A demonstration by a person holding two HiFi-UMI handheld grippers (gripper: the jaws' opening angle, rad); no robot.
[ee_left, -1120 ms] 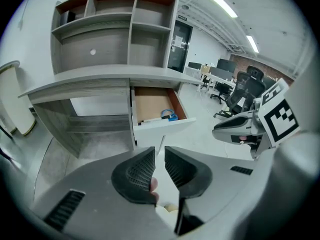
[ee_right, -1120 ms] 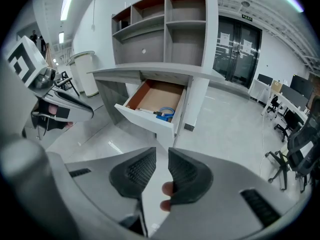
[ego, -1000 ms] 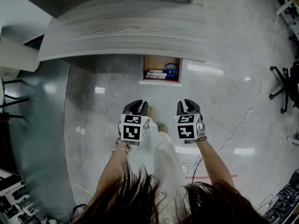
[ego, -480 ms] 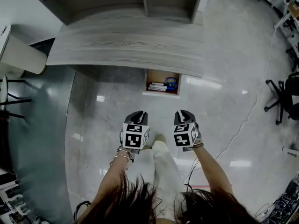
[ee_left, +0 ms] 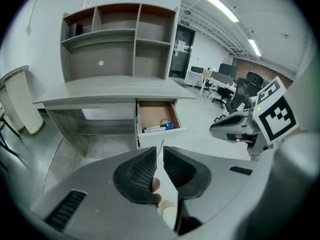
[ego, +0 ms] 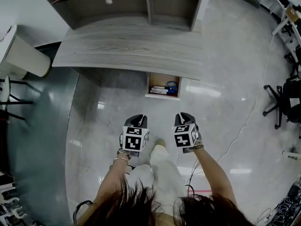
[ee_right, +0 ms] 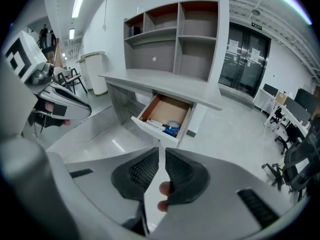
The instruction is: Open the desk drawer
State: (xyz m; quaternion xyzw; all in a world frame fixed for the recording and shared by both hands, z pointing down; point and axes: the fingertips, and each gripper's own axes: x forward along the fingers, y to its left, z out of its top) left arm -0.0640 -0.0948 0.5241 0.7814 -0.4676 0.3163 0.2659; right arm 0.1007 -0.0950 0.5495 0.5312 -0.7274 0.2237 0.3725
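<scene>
The desk drawer stands pulled out from under the grey desk; its wooden inside holds pens and a blue roll. It also shows in the left gripper view and the right gripper view. Both grippers hang over the floor well short of the drawer and touch nothing. My left gripper has a narrow slit between its pads and nothing in it. My right gripper is closing, also down to a slit, with nothing between the jaws.
A shelf unit rises at the back of the desk. A white bin stands left of the desk. An office chair and a floor cable lie to the right. The person's leg is between the grippers.
The view has drawn back from the desk, so more of the shelf unit shows. Both grippers have stayed side by side and sit a little lower in the head view.
</scene>
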